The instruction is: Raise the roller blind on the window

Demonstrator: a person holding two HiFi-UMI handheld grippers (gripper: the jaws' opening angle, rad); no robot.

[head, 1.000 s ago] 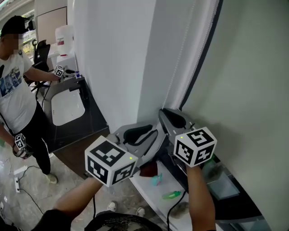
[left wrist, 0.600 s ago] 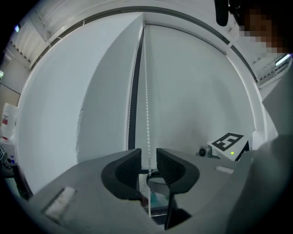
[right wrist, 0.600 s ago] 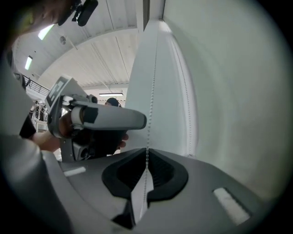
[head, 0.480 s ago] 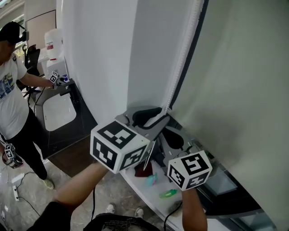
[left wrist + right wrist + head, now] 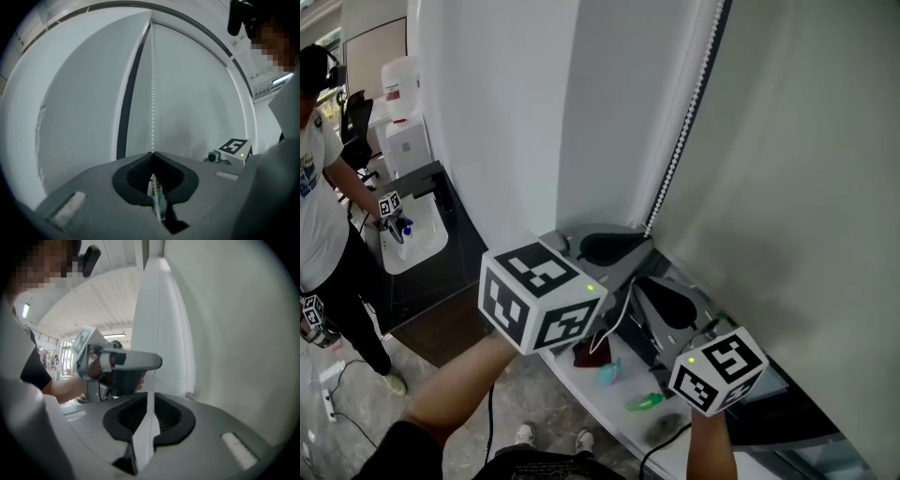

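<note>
Head view showed the roller blind (image 5: 787, 187) lowered over the window, just beside its bead chain (image 5: 682, 127). The left gripper (image 5: 152, 157) had just closed onto the chain. The right gripper (image 5: 151, 398), lower down, had just been opening, its jaws narrowly apart around the chain. Probable fault: an off-line pull could slip the beads through the pads.
</note>
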